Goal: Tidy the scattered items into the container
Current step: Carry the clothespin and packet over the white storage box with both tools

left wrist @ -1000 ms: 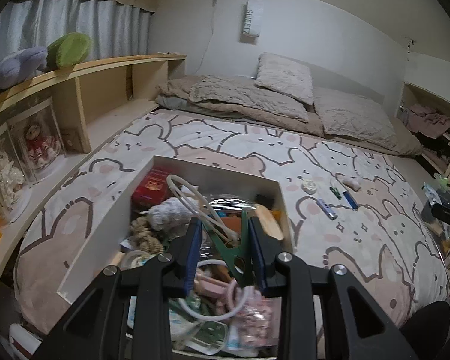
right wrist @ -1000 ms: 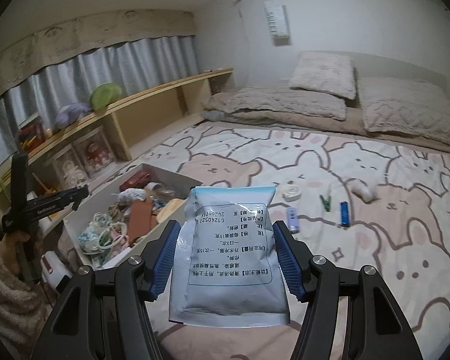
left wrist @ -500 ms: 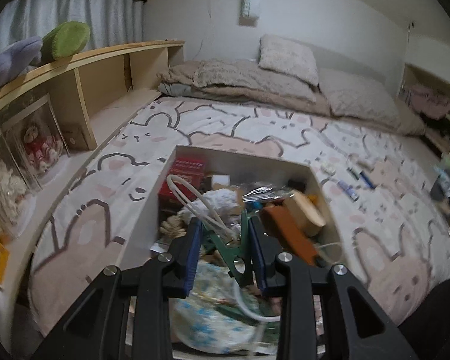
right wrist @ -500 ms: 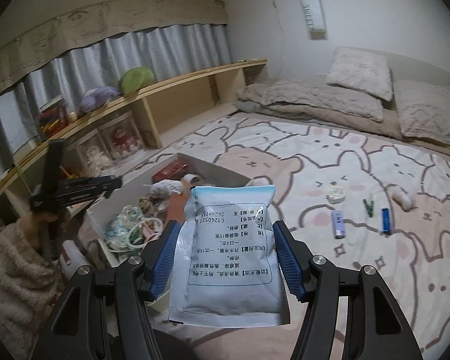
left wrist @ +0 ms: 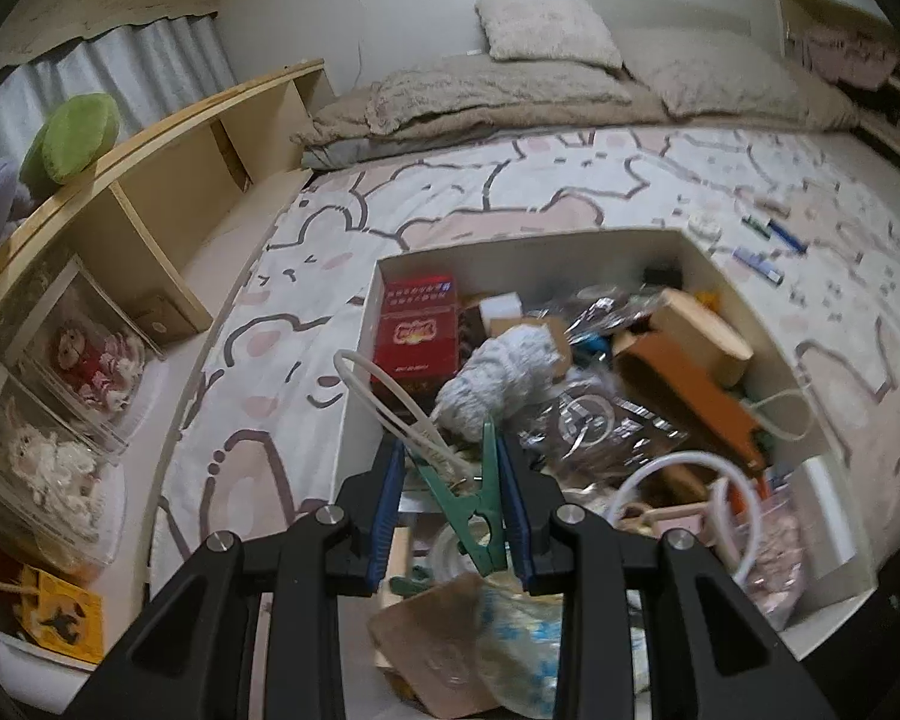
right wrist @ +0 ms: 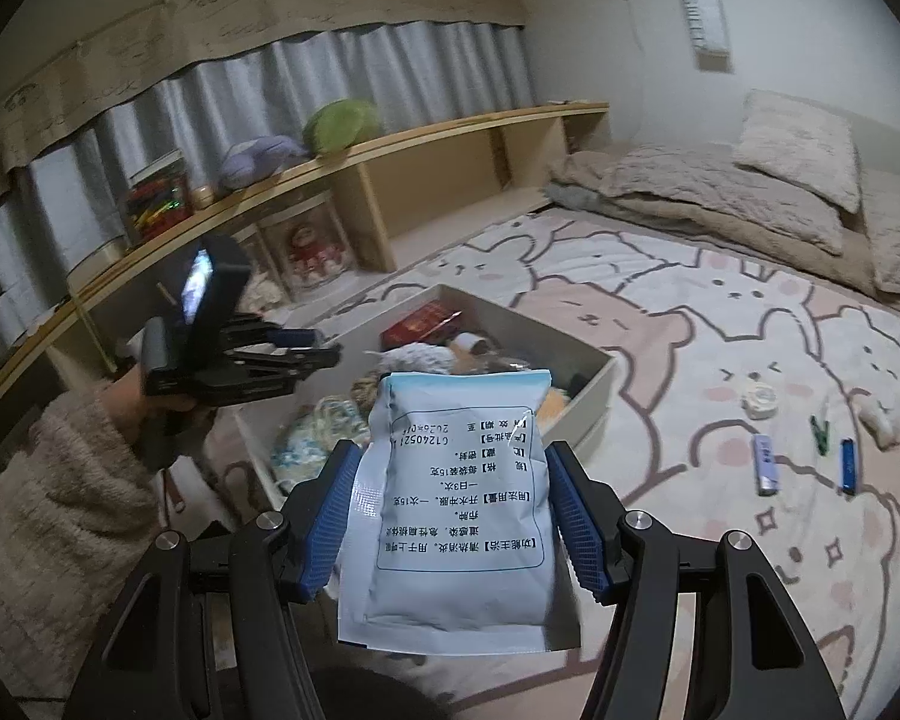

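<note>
My left gripper (left wrist: 450, 450) is shut on a green clothes peg (left wrist: 474, 504) that carries a white cord loop (left wrist: 378, 396). It hangs over the near left part of the white open box (left wrist: 528, 243), which is heaped with several items. My right gripper (right wrist: 455, 450) is shut on a pale blue printed pouch (right wrist: 456, 516), held upright in front of the box (right wrist: 594, 396). The left gripper (right wrist: 312, 347) shows in the right wrist view above the box's left end, held by a hand in a fleecy sleeve (right wrist: 48, 492).
On the bear-print bedspread right of the box lie a white tape roll (right wrist: 759, 399), a green peg (right wrist: 819, 435), a lilac lighter (right wrist: 765, 465) and a blue lighter (right wrist: 849, 465). A wooden shelf (left wrist: 150, 180) with display cases runs along the left. Pillows lie at the far end.
The left gripper has moved forward and down over the box, rolling as it went, still gripping the peg. The right gripper has swung left toward the box with the pouch.
</note>
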Demonstrator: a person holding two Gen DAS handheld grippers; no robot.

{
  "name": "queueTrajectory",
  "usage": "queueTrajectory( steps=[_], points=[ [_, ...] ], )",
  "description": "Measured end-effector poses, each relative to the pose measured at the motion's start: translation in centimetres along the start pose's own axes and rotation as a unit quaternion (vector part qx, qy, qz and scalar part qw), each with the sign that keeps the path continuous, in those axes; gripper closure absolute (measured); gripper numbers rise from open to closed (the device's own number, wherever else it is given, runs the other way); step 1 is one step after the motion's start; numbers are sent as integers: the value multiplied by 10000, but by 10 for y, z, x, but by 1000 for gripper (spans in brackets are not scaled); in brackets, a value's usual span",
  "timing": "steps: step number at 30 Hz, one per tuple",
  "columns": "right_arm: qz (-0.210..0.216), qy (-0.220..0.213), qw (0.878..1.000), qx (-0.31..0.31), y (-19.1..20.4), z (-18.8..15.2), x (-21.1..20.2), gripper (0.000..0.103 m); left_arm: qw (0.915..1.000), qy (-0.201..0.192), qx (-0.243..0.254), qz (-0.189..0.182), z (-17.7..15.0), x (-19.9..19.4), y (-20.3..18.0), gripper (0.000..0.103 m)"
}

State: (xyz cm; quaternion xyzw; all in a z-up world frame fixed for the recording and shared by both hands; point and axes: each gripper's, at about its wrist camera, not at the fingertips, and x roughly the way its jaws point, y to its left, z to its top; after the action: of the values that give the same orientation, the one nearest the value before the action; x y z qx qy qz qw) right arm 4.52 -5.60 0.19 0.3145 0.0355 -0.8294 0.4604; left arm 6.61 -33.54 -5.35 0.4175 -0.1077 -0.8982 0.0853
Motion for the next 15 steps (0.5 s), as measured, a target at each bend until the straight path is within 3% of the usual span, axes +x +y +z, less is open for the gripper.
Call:
queueTrajectory(
  steps=[10,11,12,14,15],
  points=[
    [245,188,9993,-219,24,5,24,40,9968,314,701,239,-9,23,-1,71],
    [252,198,9992,-224,24,5,25,40,9967,279,706,281,-9,23,-2,59],
    [261,217,9992,-228,25,5,28,40,9970,219,665,315,-10,23,-1,33],
    [271,247,9991,-229,25,5,32,40,9976,53,584,373,-12,21,0,17],
    [269,264,9990,-232,25,5,34,40,9975,7,592,383,-14,20,-1,17]
  ],
)
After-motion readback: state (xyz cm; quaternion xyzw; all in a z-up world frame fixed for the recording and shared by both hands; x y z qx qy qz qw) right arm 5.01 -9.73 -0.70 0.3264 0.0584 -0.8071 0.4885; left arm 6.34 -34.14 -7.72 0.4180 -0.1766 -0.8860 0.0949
